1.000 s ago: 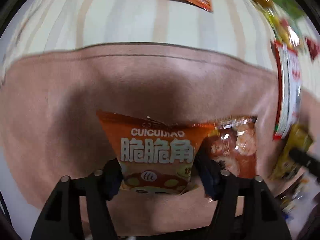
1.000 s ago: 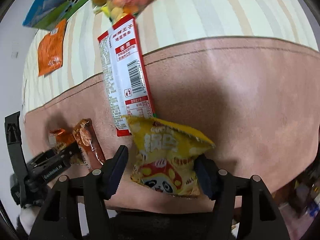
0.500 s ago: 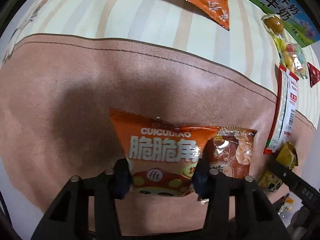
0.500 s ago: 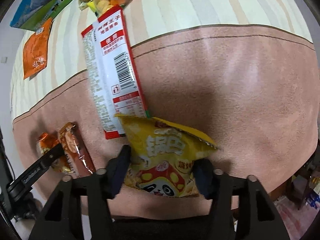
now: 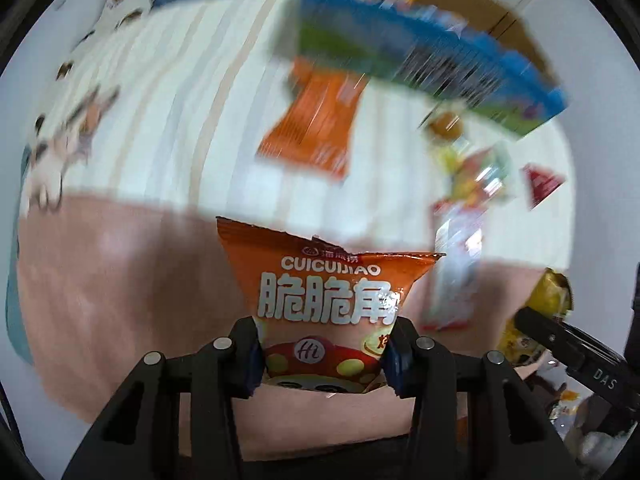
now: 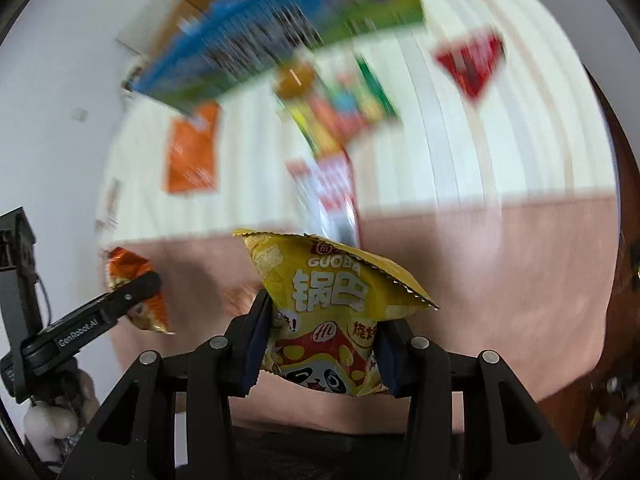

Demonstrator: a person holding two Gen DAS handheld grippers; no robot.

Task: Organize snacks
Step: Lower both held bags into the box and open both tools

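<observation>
Left claw (image 5: 322, 356) pointing steeply down, pinching orange Cuicuijiao snack bag (image 5: 326, 300), right claw (image 6: 318, 344) angled down likewise, jaws closing on yellow Guoba snack bag (image 6: 332, 300)

Orange snack bag (image 5: 326, 300): glossy printed plastic film with a serrated top seal. Yellow snack bag (image 6: 340, 304): glossy crinkled film. Pink blanket (image 5: 120, 300): matt, soft cloth. Tool fingers (image 6: 424, 384): matt black plastic, metal rivets.

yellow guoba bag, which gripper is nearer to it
Right. The right gripper is closing on the yellow guoba bag; the left gripper grips the orange bag off beside it.
</observation>
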